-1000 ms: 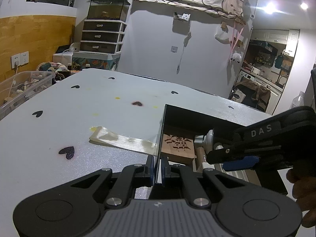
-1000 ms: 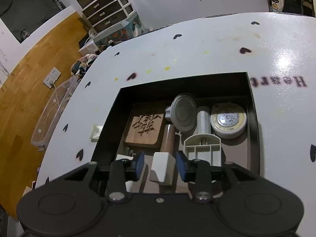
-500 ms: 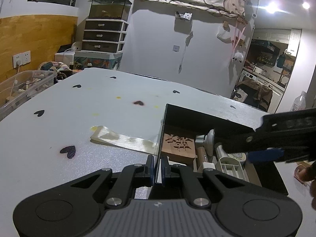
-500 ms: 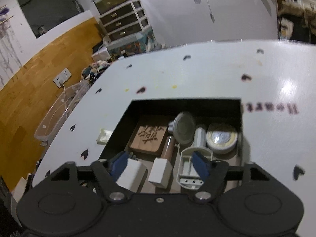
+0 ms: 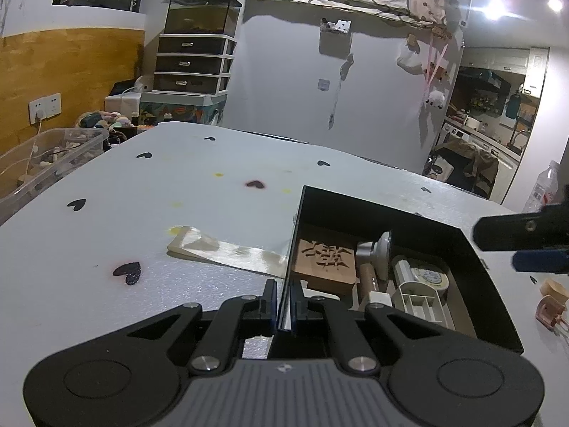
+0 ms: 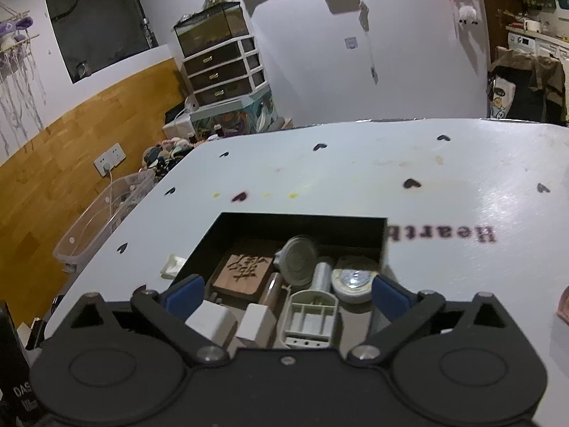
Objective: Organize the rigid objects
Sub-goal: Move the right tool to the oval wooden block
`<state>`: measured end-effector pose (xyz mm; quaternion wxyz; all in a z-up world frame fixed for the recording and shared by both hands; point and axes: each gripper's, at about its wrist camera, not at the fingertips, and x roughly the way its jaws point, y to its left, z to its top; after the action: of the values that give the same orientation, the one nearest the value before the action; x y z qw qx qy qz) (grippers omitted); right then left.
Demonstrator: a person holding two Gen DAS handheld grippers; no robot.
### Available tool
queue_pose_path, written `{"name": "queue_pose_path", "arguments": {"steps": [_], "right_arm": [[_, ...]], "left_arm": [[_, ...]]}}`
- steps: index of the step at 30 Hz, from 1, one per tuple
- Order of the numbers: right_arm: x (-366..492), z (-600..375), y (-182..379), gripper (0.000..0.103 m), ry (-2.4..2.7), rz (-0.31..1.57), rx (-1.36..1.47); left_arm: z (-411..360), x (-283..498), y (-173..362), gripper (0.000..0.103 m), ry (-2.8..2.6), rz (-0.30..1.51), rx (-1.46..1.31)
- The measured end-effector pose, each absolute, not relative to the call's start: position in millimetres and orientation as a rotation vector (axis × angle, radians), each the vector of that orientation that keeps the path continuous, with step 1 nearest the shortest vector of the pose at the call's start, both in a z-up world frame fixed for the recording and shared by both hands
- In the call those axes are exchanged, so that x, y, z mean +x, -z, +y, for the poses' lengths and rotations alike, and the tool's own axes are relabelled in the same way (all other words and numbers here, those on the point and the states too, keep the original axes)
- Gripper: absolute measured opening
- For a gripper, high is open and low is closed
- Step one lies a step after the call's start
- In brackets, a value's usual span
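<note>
Box (image 5: pixel 490 284), black and open-topped, sits on the white heart-print table (image 5: pixel 160 192) and holds all the sorted parts. Inside: carved wood tile (image 6: pixel 245 267) at the far left, grey funnel (image 6: pixel 298 259) beside it, white cylinder (image 6: pixel 322 274) and tape roll (image 6: pixel 355 279) to the right, grey divided tray (image 6: pixel 309 315) in front of those, two white blocks (image 6: pixel 231 320) nearest the camera in the right wrist view. Left gripper (image 5: pixel 283 306) is clamped shut on the box's left wall at the near corner, pads on either side of the thin edge. Right gripper (image 6: pixel 286 293) hangs above the near end of the box, jaws opening and already spread wide; the blocks and tray lie below in the gap, but the blue pads (image 6: pixel 185 293) touch nothing. Clear bag (image 5: pixel 227 252) lies flat on the table just left of the box. Two small tan and pink items (image 5: pixel 553 300) lie on the table right of the box; can't tell what they are.
</note>
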<state>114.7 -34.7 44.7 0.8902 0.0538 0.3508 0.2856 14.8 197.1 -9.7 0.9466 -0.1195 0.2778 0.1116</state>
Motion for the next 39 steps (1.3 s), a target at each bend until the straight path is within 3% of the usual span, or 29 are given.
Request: {"name": "queue_pose_path", "arguments": {"steps": [11, 39], "right_arm": [[118, -78, -47, 0.103, -0.513, 0.630, 0.099], [219, -287, -1, 0.103, 0.018, 0.661, 0.100]], "left_arm": [[192, 17, 8, 0.007, -0.261, 0.576, -0.230], [186, 21, 6, 0.008, -0.292, 0.590, -0.212]]}}
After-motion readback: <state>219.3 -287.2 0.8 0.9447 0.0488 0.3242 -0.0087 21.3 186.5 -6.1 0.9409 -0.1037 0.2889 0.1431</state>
